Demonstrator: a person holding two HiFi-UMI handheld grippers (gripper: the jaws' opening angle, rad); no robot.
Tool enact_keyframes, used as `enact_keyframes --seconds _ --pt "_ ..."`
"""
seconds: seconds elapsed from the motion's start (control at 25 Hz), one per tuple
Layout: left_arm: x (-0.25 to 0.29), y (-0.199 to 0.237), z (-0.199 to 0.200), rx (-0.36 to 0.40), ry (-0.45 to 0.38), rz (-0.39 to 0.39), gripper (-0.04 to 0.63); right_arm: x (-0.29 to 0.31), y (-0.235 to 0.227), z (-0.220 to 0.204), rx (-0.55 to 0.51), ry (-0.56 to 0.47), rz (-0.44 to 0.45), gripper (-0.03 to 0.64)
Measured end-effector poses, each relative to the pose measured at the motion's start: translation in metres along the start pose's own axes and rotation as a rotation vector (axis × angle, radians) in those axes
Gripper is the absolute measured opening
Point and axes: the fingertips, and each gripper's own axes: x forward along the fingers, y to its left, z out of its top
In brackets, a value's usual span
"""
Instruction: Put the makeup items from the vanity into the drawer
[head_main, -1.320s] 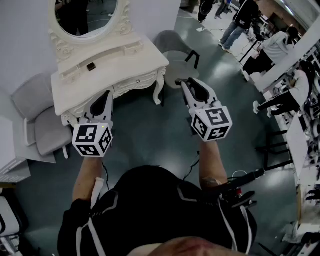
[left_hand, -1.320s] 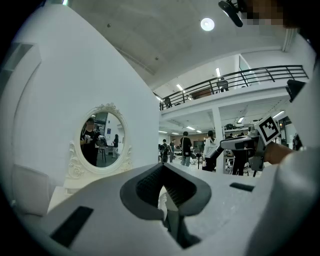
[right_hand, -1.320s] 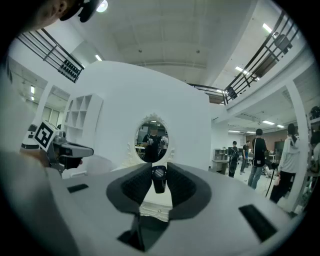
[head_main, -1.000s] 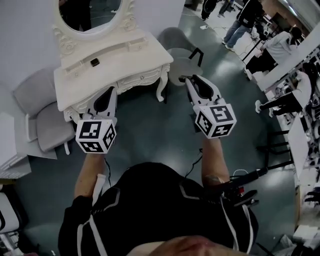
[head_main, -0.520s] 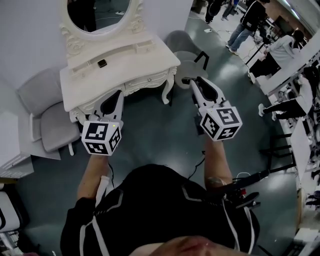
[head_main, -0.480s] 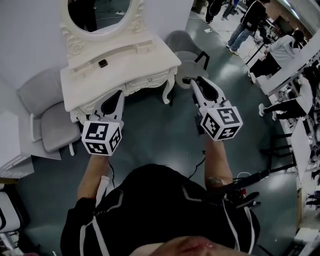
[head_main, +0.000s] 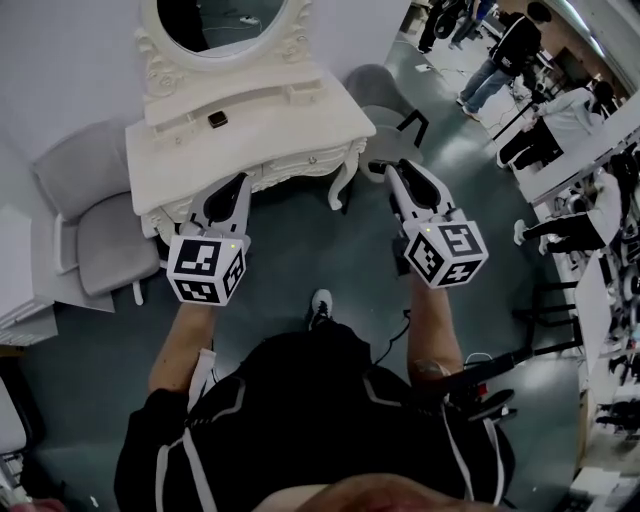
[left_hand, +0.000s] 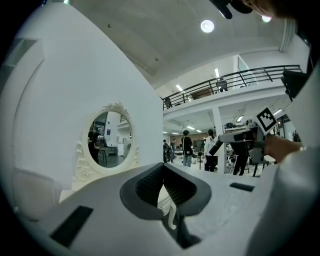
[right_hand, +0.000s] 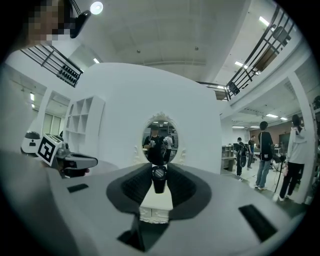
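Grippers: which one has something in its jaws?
The right gripper: a small black container sits clamped between its jaws. The left gripper has its jaws together, empty.

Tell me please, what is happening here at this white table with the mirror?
A person faces the white vanity with a gripper in each hand. The right gripper holds a small dark cylinder between its fingers, short of the vanity. The left gripper is shut and empty, close to the vanity's front edge. Another small dark item lies on the vanity top near the mirror. The drawer looks shut.
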Motion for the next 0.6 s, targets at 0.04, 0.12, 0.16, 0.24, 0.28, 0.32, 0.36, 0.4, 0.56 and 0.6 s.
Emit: enact_keyframes --seconds 0.04,0.12,0.16,0.24,0.28,0.32,0.36,0.4,0.56,0.6 --pt "0.004 0.002 -0.003 0.004 0.006 -0.004 0.003 0.006 -0.001 0.0 -0.002 -0.001 0.007 0.098" --pt "0.017 0.003 -0.008 0.004 0.016 -0.034 0.003 0.02 -0.005 0.0 -0.008 -0.003 0.023 0.098" --pt "0.023 0.004 -0.009 0.0 0.017 -0.044 0.003 0.028 -0.008 0.0 -0.011 -0.004 0.031 0.098" --pt "0.038 0.01 -0.009 -0.003 0.016 -0.036 0.003 0.045 -0.017 0.0 -0.012 -0.009 0.046 0.098" --pt "0.046 0.014 -0.009 0.001 0.017 -0.024 0.003 0.054 -0.023 0.0 -0.01 -0.013 0.053 0.098" --pt "0.054 0.017 -0.008 0.007 0.019 -0.013 0.003 0.062 -0.03 0.001 -0.008 -0.017 0.059 0.098" --pt "0.063 0.02 -0.007 0.015 0.022 -0.002 0.003 0.071 -0.037 0.002 -0.007 -0.02 0.065 0.098" --pt "0.073 0.022 -0.005 0.023 0.024 0.007 0.003 0.079 -0.045 0.003 -0.007 -0.023 0.07 0.098" --pt "0.117 0.023 -0.002 0.045 0.04 0.009 0.003 0.113 -0.078 0.008 -0.012 -0.025 0.096 0.098" --pt "0.129 0.022 -0.003 0.051 0.049 0.0 0.003 0.121 -0.086 0.007 -0.017 -0.021 0.101 0.098"
